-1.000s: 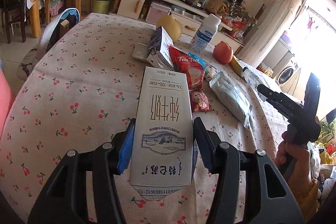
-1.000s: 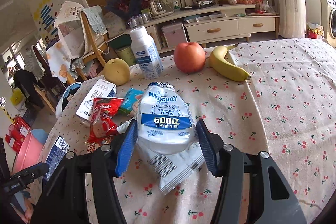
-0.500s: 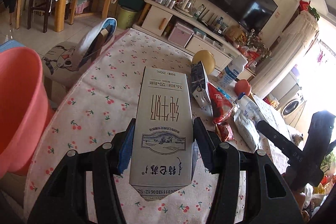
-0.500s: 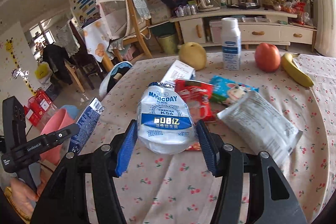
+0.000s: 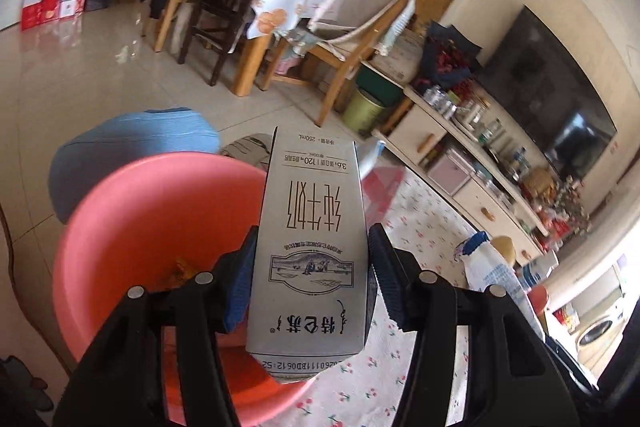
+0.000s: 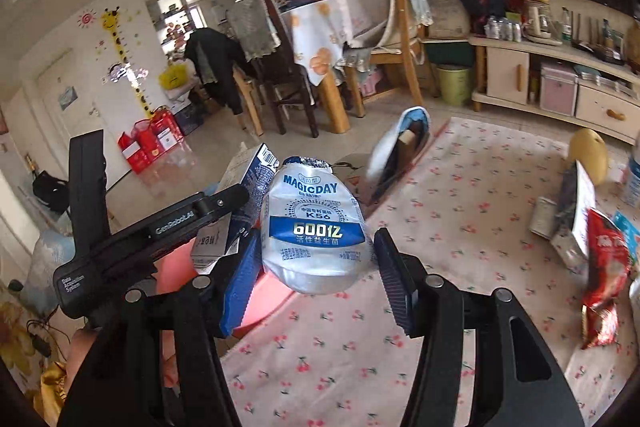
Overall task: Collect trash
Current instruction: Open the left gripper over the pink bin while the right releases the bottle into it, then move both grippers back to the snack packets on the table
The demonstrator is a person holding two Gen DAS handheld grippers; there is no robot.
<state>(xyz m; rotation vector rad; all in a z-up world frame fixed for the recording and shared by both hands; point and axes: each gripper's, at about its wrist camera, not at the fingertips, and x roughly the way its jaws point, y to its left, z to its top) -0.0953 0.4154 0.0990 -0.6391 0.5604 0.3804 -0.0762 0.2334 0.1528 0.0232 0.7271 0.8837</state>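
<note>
- The left gripper (image 5: 312, 283) pinches a grey milk carton (image 5: 310, 247) at centre frame, above the pink basin (image 5: 132, 227) at lower left.
- The right gripper (image 6: 316, 267) clamps a crumpled white pouch (image 6: 314, 231) at centre frame.
- The smooth round basin holds a small yellowish scrap (image 5: 182, 269).
- A cherry-print tablecloth (image 6: 460, 211) fills the lower right.

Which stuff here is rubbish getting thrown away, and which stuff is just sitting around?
Part of the job:
- grey-white milk carton in the left gripper
- crumpled white-and-blue plastic pouch in the right gripper
- pink plastic basin
- red snack wrapper

Just lying about:
- yellow pear
- cherry-print tablecloth
</note>
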